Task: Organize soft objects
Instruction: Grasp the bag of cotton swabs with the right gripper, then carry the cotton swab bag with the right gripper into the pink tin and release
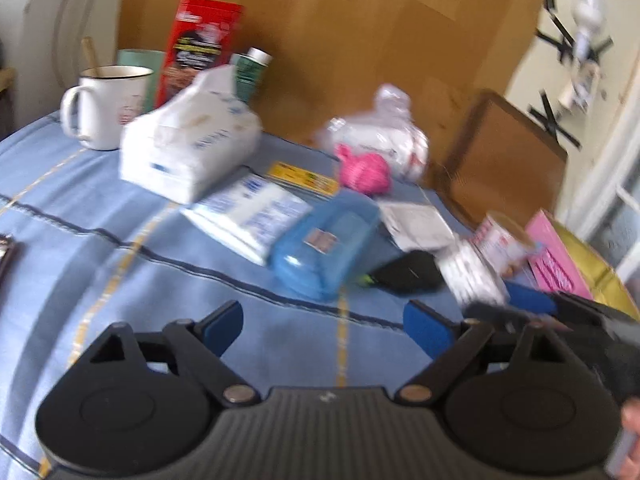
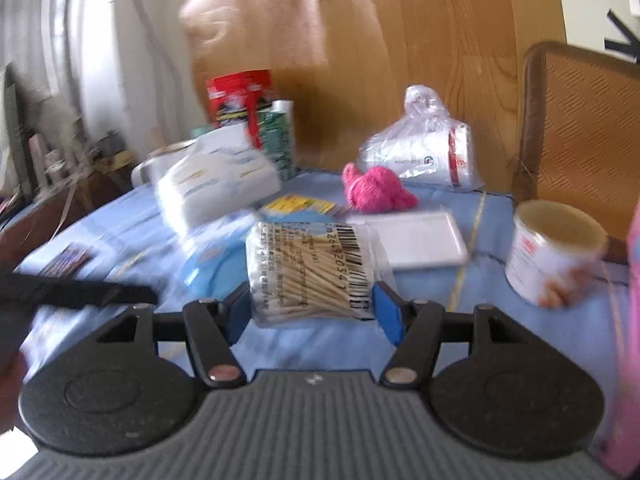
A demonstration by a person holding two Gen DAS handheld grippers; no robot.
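Barcode w/ digits, approx "2648203 4 7", on cotton swab pack [image 2: 312, 268]; partly blurred. Other labels (red tin [image 2: 240, 96], tissue pack [image 1: 188, 140]) illegible — motion blur.

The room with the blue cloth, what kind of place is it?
Probably a home, at a dining table: a blue striped tablecloth covers it, a white enamel mug and a soft white tissue pack sit on it, and a brown mesh-backed chair stands behind.

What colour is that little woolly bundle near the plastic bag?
The woolly bundle is bright pink, clearest in the right wrist view.
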